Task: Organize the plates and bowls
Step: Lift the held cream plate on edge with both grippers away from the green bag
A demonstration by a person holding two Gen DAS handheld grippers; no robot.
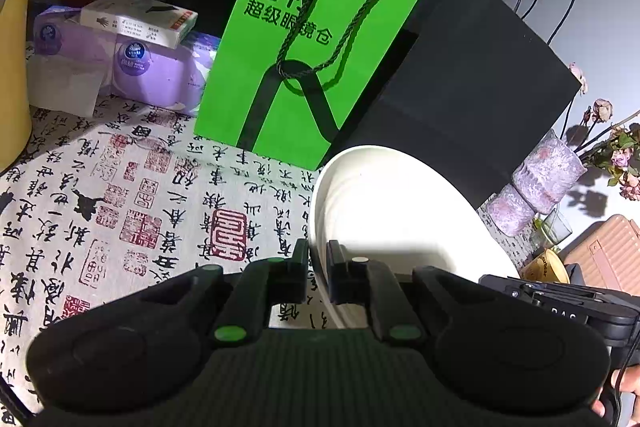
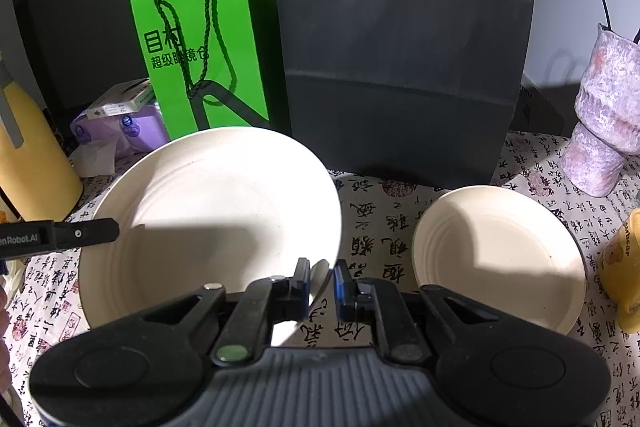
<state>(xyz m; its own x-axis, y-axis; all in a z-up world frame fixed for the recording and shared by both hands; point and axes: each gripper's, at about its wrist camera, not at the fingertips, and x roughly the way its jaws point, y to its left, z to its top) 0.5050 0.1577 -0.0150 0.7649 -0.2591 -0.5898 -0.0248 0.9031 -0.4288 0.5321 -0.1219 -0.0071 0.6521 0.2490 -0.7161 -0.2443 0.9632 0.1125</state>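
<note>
The left hand-held gripper [image 1: 318, 267] and right hand-held gripper [image 2: 322, 281] each clamp opposite rims of a large round cream ceramic plate [image 2: 224, 211], held tilted above the calligraphy-printed worktop [image 1: 120, 195]. A smaller cream plate [image 2: 500, 255] lies to its right, near the black paper bag [image 2: 404, 47].

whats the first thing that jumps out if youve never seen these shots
The bright green paper bag standing at the back of the table, beside a black bag, grabs the eye first. Next comes the large white plate, pinched at its rim by both the left gripper and right gripper, with a smaller plate lying to its right on the calligraphy tablecloth.
</note>
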